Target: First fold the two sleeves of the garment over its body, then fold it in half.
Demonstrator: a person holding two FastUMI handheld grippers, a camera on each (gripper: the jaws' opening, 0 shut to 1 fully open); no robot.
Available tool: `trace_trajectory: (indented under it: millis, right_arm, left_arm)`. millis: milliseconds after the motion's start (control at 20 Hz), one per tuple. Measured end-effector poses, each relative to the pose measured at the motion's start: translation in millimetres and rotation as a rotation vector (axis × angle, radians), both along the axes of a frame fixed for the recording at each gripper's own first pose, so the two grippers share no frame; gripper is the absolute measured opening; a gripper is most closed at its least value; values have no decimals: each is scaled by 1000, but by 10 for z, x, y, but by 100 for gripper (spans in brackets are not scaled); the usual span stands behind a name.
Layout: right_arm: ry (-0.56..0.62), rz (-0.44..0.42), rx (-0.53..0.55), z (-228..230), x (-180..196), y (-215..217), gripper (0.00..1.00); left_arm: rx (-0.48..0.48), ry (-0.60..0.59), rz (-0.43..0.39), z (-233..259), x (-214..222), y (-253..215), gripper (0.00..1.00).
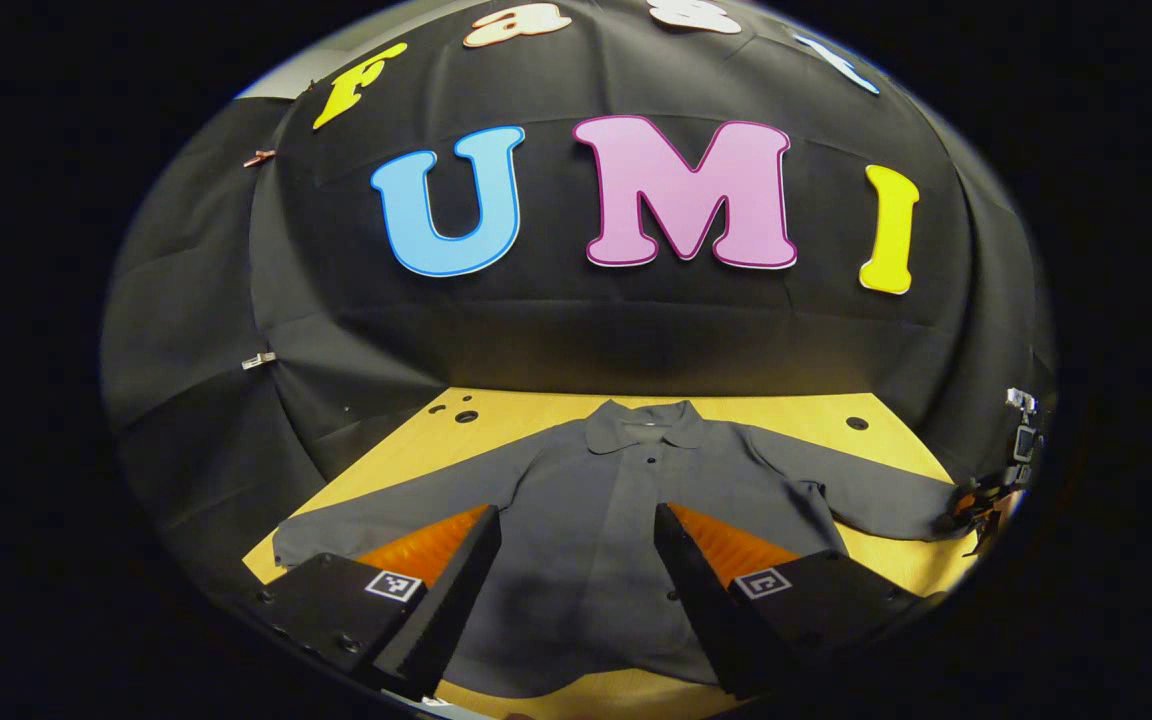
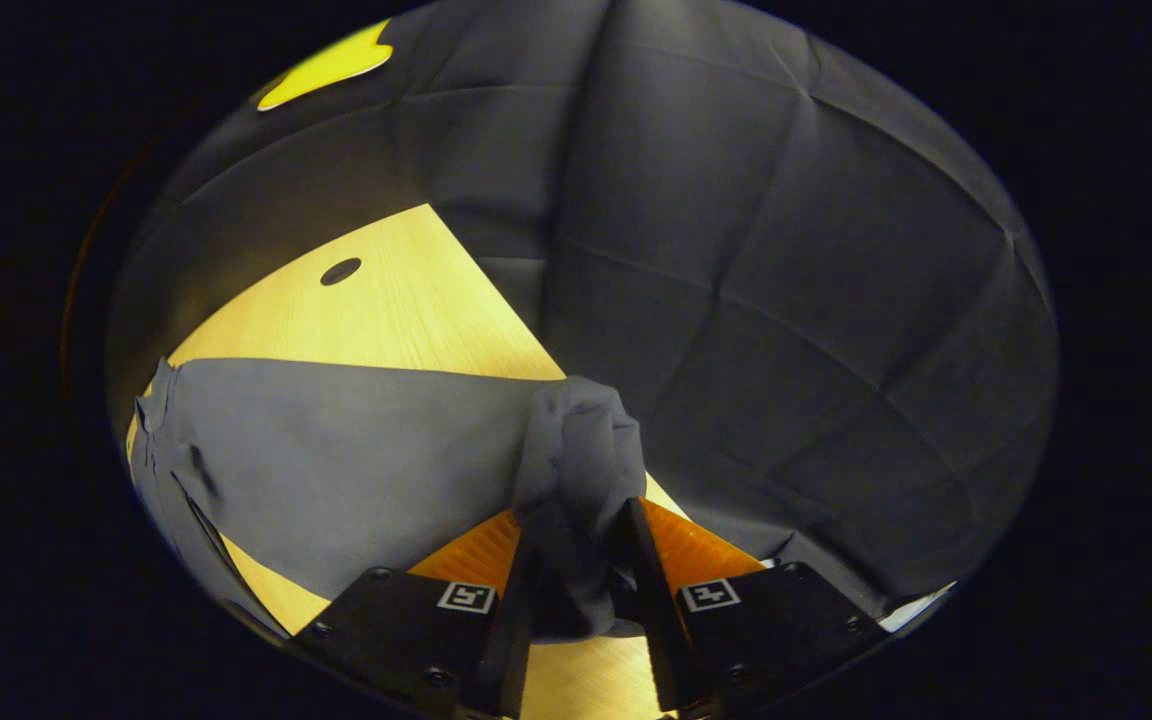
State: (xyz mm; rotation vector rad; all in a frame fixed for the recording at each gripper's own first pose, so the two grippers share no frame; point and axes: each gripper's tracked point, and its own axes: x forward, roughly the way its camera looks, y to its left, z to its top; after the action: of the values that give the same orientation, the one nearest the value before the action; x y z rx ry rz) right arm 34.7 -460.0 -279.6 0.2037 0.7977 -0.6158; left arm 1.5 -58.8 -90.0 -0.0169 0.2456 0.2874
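A dark grey, collared, button-front cloth garment lay flat and face up on a pale yellow wooden table, its collar toward the black cloth wall and both long sleeves spread out to the sides; in the left gripper view, the left gripper hovered above the garment's lower body with its two fingers wide apart, holding nothing; at the far right edge of that view, the right gripper sat at the end of one outstretched sleeve; in the right gripper view, the right gripper had its fingers closed on the bunched cuff of that grey sleeve, which rose in a rumpled fold between them, while the rest of the sleeve lay across the table.
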Motion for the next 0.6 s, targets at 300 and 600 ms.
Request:
trace_trajectory:
  millis: [300, 600]
  right_arm:
    - [-9, -12, 79, 27, 58, 172, 12]
    - [-69, 58, 17, 489, 173, 195, 8]
  left_arm:
    - [10, 0, 11, 19, -42, 135, 98]
    - [14, -2, 20, -4, -94, 332, 98]
